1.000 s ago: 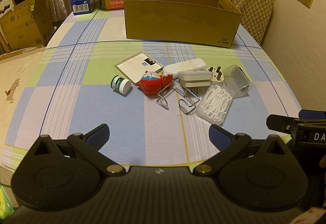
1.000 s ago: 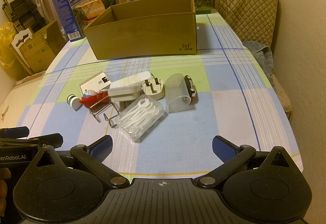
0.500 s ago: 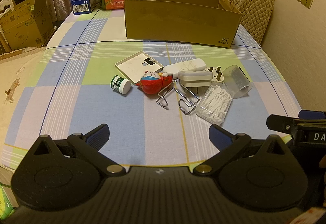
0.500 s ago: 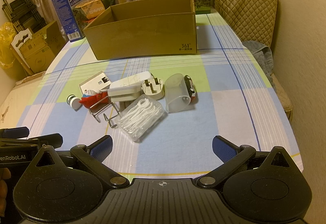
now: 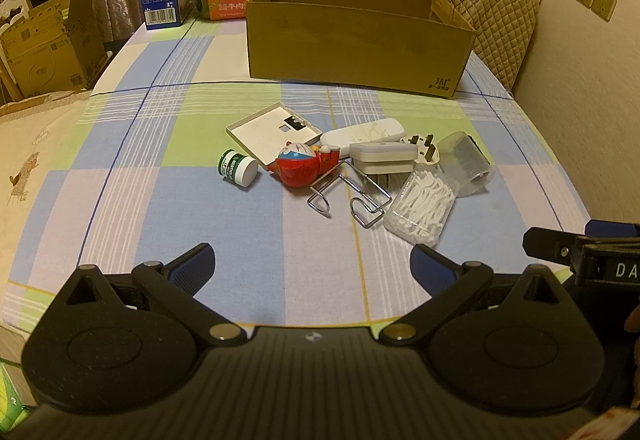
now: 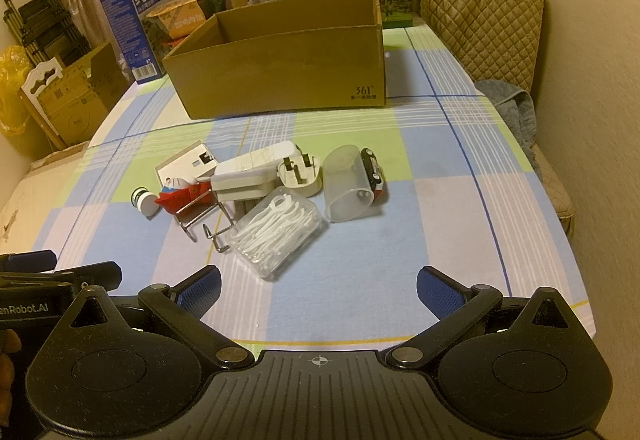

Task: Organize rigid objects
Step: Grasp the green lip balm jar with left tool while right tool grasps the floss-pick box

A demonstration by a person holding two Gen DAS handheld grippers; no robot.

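Both wrist cameras look forward and slightly down across the checked table, facing the cardboard box at its far side. The left view sits to the left of the right one, nearly square to the box's front; the right view sees the box from an angle. Both hang back near the table's near edge and share the box and the clutter before it.

Dim, warm yellow indoor lighting in both views, source not visible. Strong fisheye bending toward the edges, corners vignetted black. Soft short shadows beneath items ahead of each gripper. Focus acceptable; no glare.
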